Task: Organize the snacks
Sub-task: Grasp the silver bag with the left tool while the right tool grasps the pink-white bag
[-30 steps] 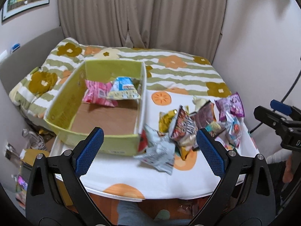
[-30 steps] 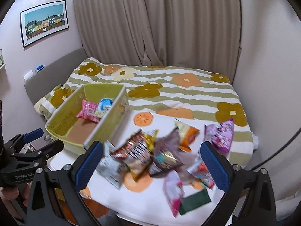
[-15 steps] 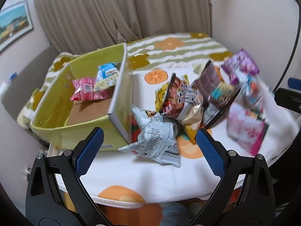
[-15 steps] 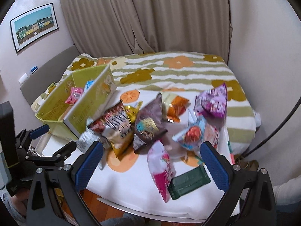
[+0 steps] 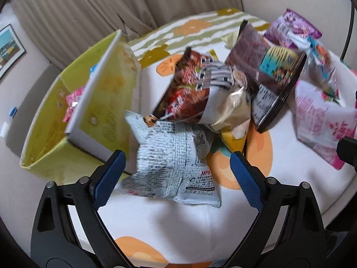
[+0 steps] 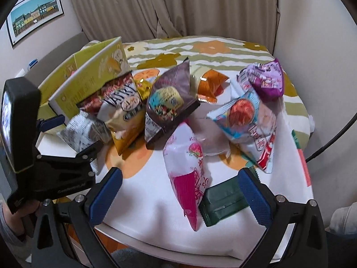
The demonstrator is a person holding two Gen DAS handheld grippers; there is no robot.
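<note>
On white floral tablecloth (image 6: 156,201), snack packets (image 6: 187,167) beside green box (image 6: 89,78).

The right gripper (image 6: 178,192), blue-padded jaws wide apart, hangs over a white cloth with orange fruit prints (image 6: 147,192). Between the pads lie a pink-and-white plastic snack pouch (image 6: 189,178) and a dark green foil packet (image 6: 223,203), neither touched. At ten o'clock stands a yellow-green cardboard box (image 6: 89,78); the left gripper (image 6: 73,131), at nine o'clock, is closing around a silver printed bag (image 6: 82,134).
</note>
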